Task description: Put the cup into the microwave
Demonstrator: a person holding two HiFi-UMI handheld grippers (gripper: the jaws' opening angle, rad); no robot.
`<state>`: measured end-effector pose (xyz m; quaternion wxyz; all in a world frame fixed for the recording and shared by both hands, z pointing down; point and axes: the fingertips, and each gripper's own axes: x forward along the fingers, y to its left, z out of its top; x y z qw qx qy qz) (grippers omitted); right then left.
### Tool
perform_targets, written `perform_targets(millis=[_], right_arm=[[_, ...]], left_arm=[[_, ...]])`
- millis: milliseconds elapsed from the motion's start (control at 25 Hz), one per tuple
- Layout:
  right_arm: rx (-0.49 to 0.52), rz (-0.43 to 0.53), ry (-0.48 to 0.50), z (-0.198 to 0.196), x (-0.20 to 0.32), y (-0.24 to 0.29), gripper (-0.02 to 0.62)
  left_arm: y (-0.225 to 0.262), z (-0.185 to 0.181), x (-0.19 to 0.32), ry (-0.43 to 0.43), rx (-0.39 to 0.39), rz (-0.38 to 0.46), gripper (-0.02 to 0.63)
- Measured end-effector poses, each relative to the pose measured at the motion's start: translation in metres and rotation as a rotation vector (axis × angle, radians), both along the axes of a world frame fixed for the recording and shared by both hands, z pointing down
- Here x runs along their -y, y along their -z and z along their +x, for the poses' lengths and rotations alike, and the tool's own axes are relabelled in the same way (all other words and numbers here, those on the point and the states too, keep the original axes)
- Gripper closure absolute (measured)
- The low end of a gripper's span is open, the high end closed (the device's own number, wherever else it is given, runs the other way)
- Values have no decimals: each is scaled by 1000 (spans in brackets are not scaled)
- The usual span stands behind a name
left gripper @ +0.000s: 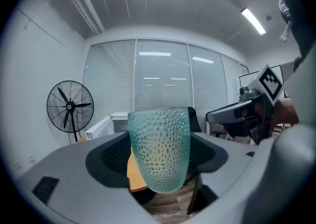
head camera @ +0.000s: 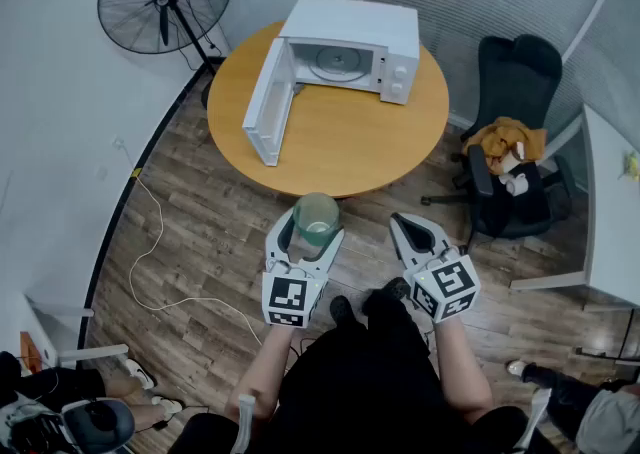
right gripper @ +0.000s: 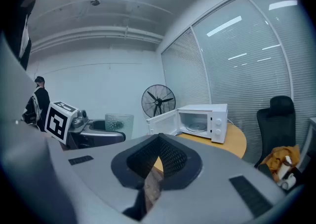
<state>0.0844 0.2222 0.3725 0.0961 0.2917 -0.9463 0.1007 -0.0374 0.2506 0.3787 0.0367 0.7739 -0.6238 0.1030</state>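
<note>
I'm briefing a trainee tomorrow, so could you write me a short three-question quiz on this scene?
1. True or false: the door of the microwave on the round table is shut.
2. What do the left tongs hold? A) a bottle B) a green cup C) nothing
3. Fill in: the right tongs are shut and ____.

Key:
1. False: the door stands open.
2. B: the tongs are closed on the cup.
3. Empty.
</note>
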Motion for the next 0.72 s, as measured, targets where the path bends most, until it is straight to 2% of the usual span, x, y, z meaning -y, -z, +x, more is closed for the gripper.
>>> perform_targets(millis=[280, 520, 720], right_arm=[[-7, 2, 13, -3, 3, -3, 589], [-33, 37, -20, 1, 14, -3, 588], [-16, 20, -2, 3, 32, -6, 588]], left_arm=[[0, -3, 4, 2, -4, -1, 256], [-4, 0, 12, 4, -5, -9, 255], [-7, 0, 30, 25, 4, -21, 255]])
